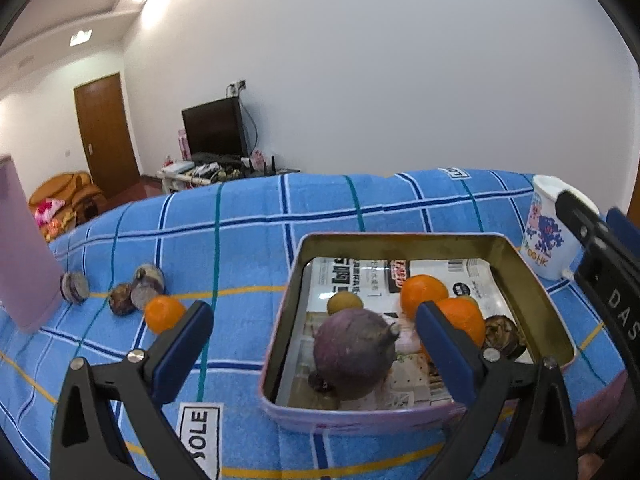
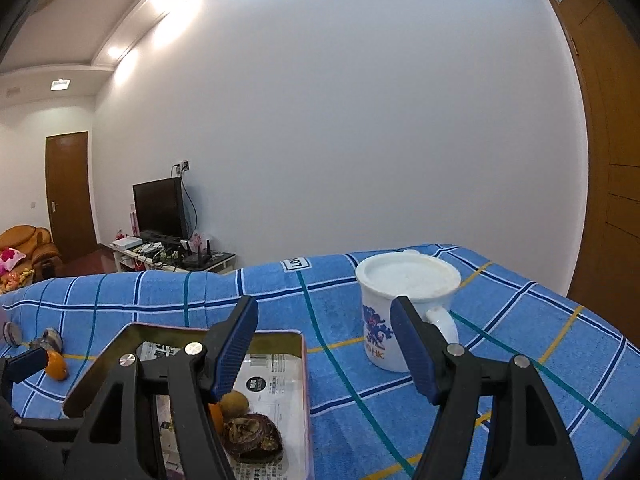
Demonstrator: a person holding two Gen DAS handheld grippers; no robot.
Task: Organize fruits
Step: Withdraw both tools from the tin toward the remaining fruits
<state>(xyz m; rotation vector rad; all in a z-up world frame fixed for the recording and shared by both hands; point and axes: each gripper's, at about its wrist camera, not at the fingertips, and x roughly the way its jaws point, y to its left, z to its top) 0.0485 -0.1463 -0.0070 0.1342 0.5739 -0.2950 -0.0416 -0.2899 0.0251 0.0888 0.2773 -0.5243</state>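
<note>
**Both claws spread and empty over the fruit tin**

In the left wrist view, the left claw [image 1: 312,334] stands wide with nothing between its blue pads, low in the frame. Behind it, right of centre, sits the shallow rectangular metal tin with a pink outer wall [image 1: 360,416], lined with printed paper, on the blue checked towel covering the bench [image 1: 248,248]. Inside the tin lie a large round purple fruit [image 1: 352,352], a small olive-brown fruit [image 1: 344,303], two oranges [image 1: 423,293] touching each other, and a dark brown shrivelled fruit [image 1: 502,334] at the right wall. At left centre, on the towel, a lone orange [image 1: 162,314] rests just beside three dull purple-brown fruits [image 1: 146,286]. A white ceramic mug with a blue and pink print [image 1: 546,236] stands at the right edge.

In the right wrist view, the right claw [image 2: 324,346] is likewise open and empty, with the mug behind its right finger and the tin at lower left.
</note>
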